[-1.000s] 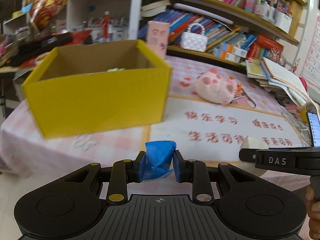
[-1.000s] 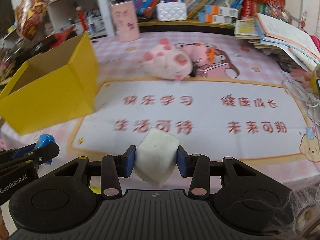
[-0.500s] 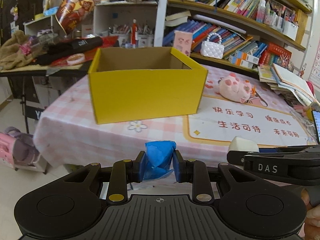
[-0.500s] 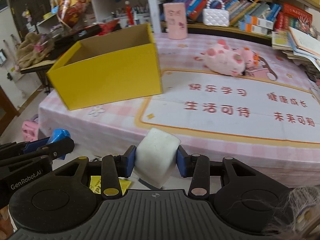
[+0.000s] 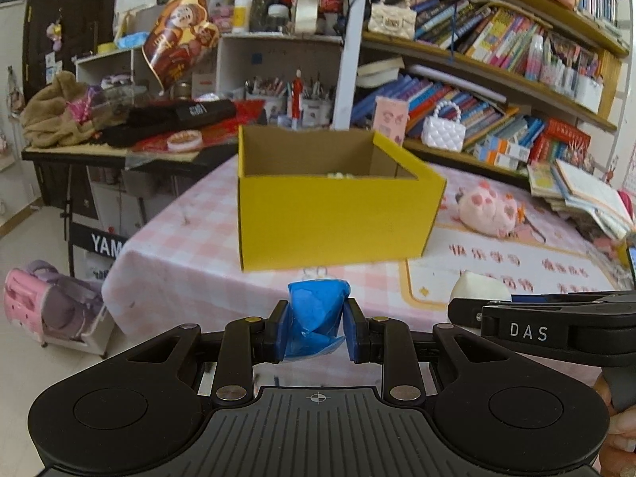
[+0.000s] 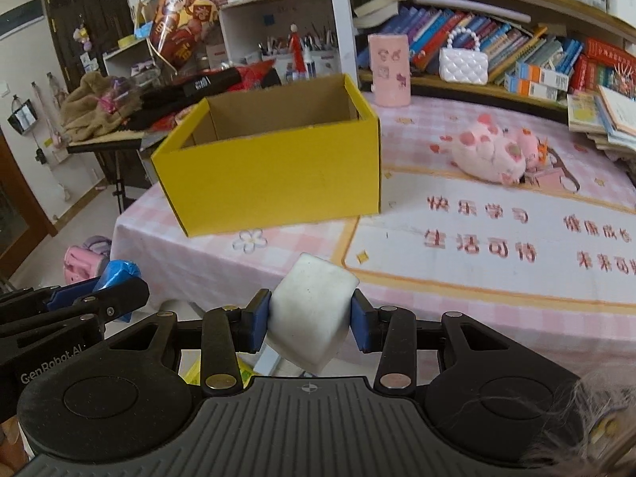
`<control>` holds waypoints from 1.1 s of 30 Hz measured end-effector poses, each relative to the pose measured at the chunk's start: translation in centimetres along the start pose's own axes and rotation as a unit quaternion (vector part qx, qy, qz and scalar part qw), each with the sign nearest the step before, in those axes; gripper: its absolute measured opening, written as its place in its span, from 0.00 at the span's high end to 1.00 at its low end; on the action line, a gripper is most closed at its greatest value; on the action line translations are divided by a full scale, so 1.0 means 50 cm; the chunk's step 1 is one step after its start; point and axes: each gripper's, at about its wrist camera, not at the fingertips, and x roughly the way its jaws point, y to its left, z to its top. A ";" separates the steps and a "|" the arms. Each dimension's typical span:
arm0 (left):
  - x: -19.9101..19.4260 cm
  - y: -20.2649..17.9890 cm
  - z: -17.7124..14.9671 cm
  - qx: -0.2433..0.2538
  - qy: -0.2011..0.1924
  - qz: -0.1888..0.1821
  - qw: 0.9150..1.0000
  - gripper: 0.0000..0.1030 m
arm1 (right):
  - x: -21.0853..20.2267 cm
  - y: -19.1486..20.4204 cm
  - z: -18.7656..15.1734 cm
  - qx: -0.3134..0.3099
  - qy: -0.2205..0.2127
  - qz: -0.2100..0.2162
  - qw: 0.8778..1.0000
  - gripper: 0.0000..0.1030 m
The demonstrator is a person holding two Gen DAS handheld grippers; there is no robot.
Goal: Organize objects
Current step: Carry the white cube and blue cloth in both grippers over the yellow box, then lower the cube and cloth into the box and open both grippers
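My left gripper (image 5: pixel 316 332) is shut on a crumpled blue wad (image 5: pixel 316 310), held in the air off the table's front edge. My right gripper (image 6: pixel 310 320) is shut on a white foam block (image 6: pixel 312 314), also off the table's front edge. Each gripper shows in the other's view: the right one with the white block (image 5: pixel 479 288) at right, the left one with the blue wad (image 6: pixel 117 274) at left. An open yellow cardboard box (image 5: pixel 334 202) (image 6: pixel 274 163) stands on the pink checked table ahead; something pale lies inside it.
A pink plush toy (image 5: pixel 489 208) (image 6: pixel 493 153) lies on the printed mat (image 6: pixel 497 238) right of the box. Bookshelves (image 5: pixel 497 59) stand behind, stacked books (image 5: pixel 584 194) at right. A cluttered side desk (image 5: pixel 119 135) and a pink bag (image 5: pixel 51 306) on the floor are at left.
Both grippers have drawn back from the table and away from the box, each keeping its object. The box now looks smaller and farther, and the floor shows at left.
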 end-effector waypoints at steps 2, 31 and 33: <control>0.004 0.003 0.014 -0.003 -0.010 -0.001 1.000 0.74 | 0.002 0.004 0.018 -0.005 -0.009 0.001 1.000 0.63; 0.270 0.016 0.209 -0.052 -0.041 0.059 0.996 0.74 | 0.277 0.002 0.279 -0.153 -0.036 0.034 0.987 0.63; 0.288 0.016 0.203 -0.052 -0.027 0.062 0.996 0.74 | 0.297 -0.002 0.280 -0.159 -0.021 0.035 0.986 0.63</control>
